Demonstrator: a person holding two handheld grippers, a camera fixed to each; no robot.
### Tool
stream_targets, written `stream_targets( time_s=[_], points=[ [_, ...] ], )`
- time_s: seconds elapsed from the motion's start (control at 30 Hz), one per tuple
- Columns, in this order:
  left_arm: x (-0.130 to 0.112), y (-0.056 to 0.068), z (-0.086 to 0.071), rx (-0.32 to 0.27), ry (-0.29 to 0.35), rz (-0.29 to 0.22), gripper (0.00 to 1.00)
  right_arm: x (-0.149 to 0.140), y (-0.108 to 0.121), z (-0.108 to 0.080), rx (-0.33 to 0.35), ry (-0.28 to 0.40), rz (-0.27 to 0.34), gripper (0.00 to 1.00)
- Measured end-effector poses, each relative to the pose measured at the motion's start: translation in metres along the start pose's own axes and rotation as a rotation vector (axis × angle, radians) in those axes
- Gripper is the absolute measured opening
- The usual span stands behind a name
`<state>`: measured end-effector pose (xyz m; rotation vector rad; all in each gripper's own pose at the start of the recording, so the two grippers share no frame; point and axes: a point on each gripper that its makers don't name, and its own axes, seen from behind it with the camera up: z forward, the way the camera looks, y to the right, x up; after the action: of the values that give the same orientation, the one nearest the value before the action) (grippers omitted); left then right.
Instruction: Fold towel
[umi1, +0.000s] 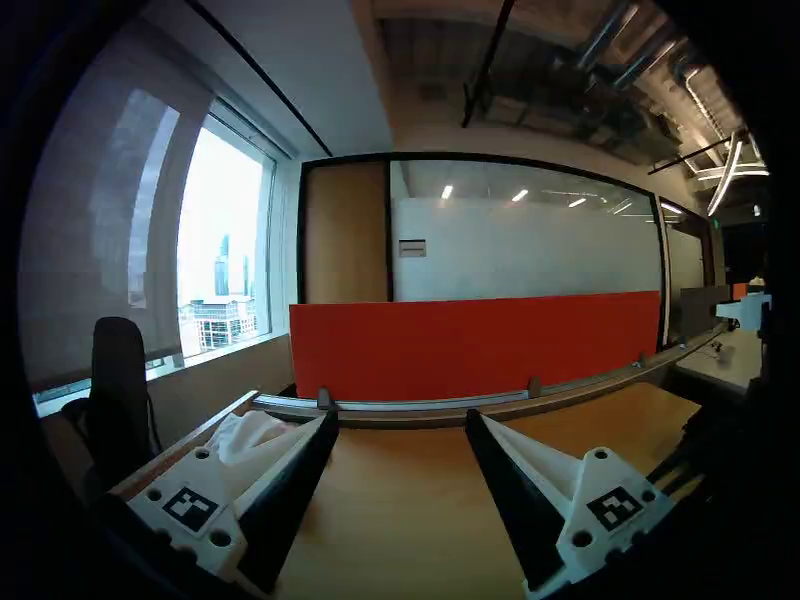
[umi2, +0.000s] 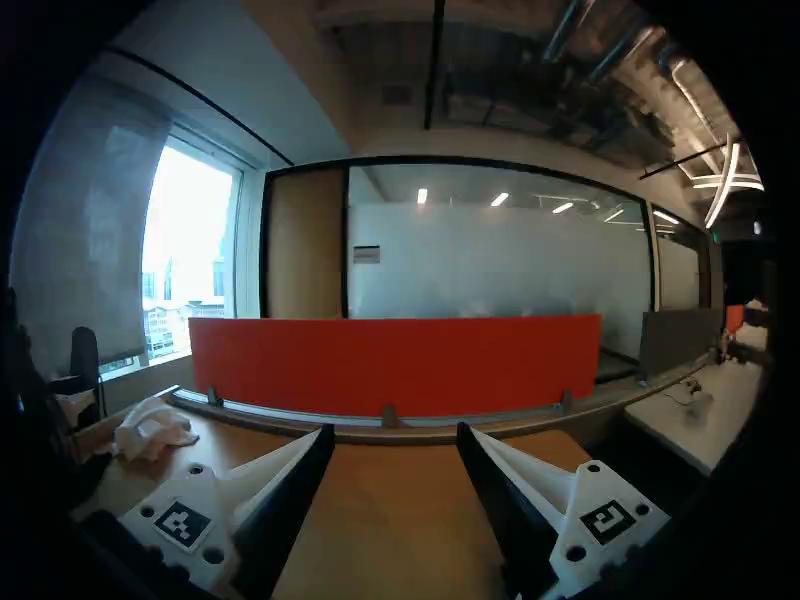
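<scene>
While the towel (umi1: 245, 432) lies crumpled at the far left of the wooden surface (umi1: 400, 510), near the window (umi1: 222, 240), we see it just behind the left finger of the left gripper (umi1: 398, 415); that gripper's fingers stand wide apart, holding nothing; the right gripper (umi2: 393, 428) is likewise spread wide and empty, the towel well off to its left; a red divider (umi2: 395, 362) lines the far edge

The partition (umi2: 400, 365) is plain orange-red. In front of it the desk (umi2: 400, 520) is warm wood-brown and the towel (umi2: 150, 428) white. The left gripper (umi1: 400, 418) and right gripper (umi2: 394, 430) are white with black inner faces and black-and-white square markers. Left of the partition, the chair (umi1: 118, 400) is black
</scene>
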<state>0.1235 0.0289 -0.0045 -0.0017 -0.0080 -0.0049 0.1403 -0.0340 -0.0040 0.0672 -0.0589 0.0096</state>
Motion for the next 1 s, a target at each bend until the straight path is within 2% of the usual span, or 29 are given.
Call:
stream_targets(
  time_s=[0.3,0.5,0.77,1.0],
  points=[
    [-0.019,0.003,0.0,0.014,-0.013,0.024,0.94,0.02,-0.003,-0.006,-0.011,0.006,0.006,0.94],
    [-0.027,0.0,0.004,0.02,-0.001,0.044,0.94,0.027,-0.004,-0.008,-0.021,0.017,0.03,0.94],
    [-0.048,-0.004,0.005,0.0,0.008,0.053,0.94,0.024,-0.003,-0.01,-0.048,0.029,0.03,0.94],
    [-0.073,-0.007,0.007,-0.019,0.014,0.055,0.94,0.005,-0.005,-0.008,-0.058,0.026,0.023,0.94]
  ],
)
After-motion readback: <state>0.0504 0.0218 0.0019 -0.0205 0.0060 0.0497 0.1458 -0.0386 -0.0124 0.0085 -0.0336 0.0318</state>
